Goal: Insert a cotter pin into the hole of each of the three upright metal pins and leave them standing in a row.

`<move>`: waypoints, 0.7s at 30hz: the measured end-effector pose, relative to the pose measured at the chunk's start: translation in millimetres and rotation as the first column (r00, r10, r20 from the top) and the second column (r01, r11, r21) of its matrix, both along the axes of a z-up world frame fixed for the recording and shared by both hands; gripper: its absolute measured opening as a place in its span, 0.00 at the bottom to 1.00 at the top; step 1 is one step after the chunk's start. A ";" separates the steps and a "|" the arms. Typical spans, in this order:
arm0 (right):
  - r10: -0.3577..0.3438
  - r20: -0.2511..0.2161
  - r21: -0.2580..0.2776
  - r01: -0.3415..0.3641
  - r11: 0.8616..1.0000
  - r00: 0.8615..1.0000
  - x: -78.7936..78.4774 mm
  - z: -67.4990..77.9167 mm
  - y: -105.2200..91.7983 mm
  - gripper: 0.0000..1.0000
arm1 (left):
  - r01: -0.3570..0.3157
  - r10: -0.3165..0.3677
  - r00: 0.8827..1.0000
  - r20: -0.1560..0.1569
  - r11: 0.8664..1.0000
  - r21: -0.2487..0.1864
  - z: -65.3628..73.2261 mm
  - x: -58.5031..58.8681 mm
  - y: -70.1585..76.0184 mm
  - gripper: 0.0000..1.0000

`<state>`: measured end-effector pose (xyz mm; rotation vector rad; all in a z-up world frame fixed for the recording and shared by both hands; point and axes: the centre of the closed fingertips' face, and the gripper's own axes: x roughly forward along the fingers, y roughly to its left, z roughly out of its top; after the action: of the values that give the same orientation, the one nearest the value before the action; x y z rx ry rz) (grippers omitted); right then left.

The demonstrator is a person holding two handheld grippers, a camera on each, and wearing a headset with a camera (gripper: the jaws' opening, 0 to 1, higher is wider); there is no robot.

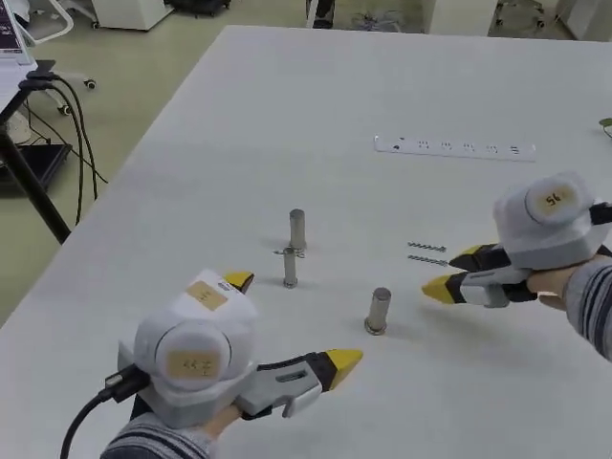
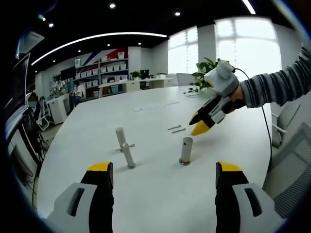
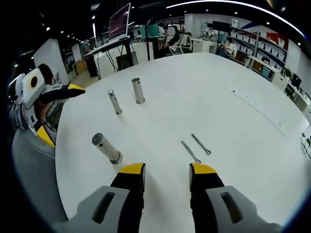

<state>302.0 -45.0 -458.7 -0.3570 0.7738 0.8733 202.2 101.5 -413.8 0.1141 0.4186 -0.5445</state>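
- Standing well in from every edge of the desk [image 1: 287,115], the far metal pin [image 1: 296,229], the middle metal pin [image 1: 290,271] and the near metal pin [image 1: 378,312] are all upright. The first two are close together. The third is set apart toward the right edge, so the group reads as a bent cluster, not a straight row.
- A fitted cotter pin [image 1: 286,252] crosses the middle metal pin near its top, so that one looks finished. The other two look bare.
- The loose cotter pins [image 1: 426,247] lie side by side on the desk, between the upright group and the right edge. They are just ahead of the right gripper [image 1: 451,273], whose jaws are parted a moderate way with nothing between them. It is probably lined up to pick one.
- The left gripper [image 1: 292,320] hovers by the near edge, its jaws spread wide and empty, facing the middle and near metal pins. It is likely held ready to steady a pin during insertion.
- The cross-holes in the bare pins are too small to make out.
- How far the fitted cotter pin passes through cannot be told, and in the right gripper view it is not discernible.
- A power strip [image 1: 454,147] lies toward the far right corner.
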 end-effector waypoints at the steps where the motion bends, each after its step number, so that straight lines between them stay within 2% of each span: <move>1: 0.006 0.004 -0.003 -0.006 1.000 1.000 1.8 0.6 0.3 0.32 | 0.001 -0.001 1.000 -0.002 1.000 0.002 -0.6 -0.2 0.0 0.86; 3: 0.014 0.015 -0.016 -0.013 1.000 1.000 7.6 0.6 -0.1 0.30 | 0.002 -0.002 1.000 -0.003 1.000 0.002 -0.8 -0.3 -0.2 0.85; 12: 0.034 -0.007 -0.060 -0.035 0.998 0.999 24.5 -13.0 -1.6 0.28 | 0.012 -0.012 1.000 -0.013 1.000 0.004 -3.4 -1.4 -1.8 0.84; 16: 0.017 -0.040 -0.050 -0.019 0.999 0.999 28.9 -19.4 -1.7 0.27 | 0.006 -0.006 1.000 -0.017 1.000 0.002 -4.0 -0.7 0.1 0.84; 21: 0.013 -0.067 -0.074 -0.018 0.997 0.998 33.9 -27.9 -4.5 0.24 | -0.002 0.002 1.000 -0.018 1.000 -0.004 -4.1 0.2 1.7 0.83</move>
<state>335.9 -49.4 -486.6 -0.4019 0.8681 0.8763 202.3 103.2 -417.9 0.1051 0.4352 -0.5446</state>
